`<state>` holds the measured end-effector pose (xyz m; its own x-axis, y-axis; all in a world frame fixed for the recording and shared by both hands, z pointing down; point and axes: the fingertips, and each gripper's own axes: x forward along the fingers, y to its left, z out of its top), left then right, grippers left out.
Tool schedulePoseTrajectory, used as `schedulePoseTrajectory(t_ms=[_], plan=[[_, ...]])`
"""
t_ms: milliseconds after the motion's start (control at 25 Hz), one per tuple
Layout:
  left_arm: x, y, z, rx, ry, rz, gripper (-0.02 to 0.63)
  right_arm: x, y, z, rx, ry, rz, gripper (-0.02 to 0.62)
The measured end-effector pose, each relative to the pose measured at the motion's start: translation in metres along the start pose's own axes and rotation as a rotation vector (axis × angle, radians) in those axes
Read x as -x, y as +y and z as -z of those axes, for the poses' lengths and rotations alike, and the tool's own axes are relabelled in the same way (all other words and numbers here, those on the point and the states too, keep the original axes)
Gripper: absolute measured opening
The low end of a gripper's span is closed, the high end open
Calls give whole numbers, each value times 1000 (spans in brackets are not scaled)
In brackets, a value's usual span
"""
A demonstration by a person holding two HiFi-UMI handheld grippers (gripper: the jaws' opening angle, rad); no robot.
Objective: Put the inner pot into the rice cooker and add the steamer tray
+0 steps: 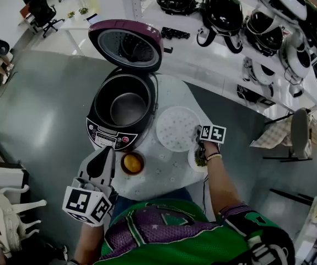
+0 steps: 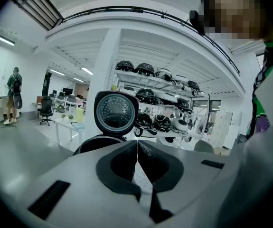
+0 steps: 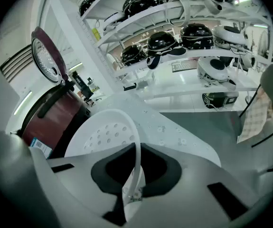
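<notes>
Table point(image 1: 172, 170): round, pale patterned cloth, grey floor open all round it.

Rice cooker point(image 1: 96, 106): at the table's far-left edge, lid point(image 1: 126, 44) thrown back and standing up behind. Inner pot point(image 1: 128, 108) sits seated inside, so the first step reads as done.

Steamer tray point(image 1: 176, 127): white, perforated, lying at mid-table just right of the cooker and close beside its wall.

Right gripper point(image 1: 198, 134): at the tray's right-hand rim. In the right gripper view its fingers point(image 3: 160, 172) are drawn in narrow on the thin upright rim of the tray point(image 3: 103, 134), which runs between the pads. Step in hand, by my reading: taking hold of the tray.

Left gripper point(image 1: 104, 156): hovers over the table's near-left edge, fingers point(image 2: 122, 163) pressed together on nothing, pointed toward the cooker.

Bowl point(image 1: 132, 163) with something orange near the near edge; small dish point(image 1: 197, 160) of greens under the right wrist.

Next move, as I judge it: lift the tray level, carry it left over the cooker's mouth, and lower it square onto the pot. A one-sided rim grip may let it sag.

Room: the short path leftward is clear. Watch the raised lid behind and the dish below the wrist.
</notes>
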<state>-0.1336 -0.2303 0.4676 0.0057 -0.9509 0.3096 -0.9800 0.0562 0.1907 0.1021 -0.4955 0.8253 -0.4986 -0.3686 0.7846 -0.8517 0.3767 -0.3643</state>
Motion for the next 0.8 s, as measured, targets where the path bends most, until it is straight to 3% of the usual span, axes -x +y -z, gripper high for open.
schedulePoseTrajectory(t_ms=[800], plan=[[40, 26, -20, 33, -87, 9, 23, 53, 9, -7, -151, -118, 10, 26]])
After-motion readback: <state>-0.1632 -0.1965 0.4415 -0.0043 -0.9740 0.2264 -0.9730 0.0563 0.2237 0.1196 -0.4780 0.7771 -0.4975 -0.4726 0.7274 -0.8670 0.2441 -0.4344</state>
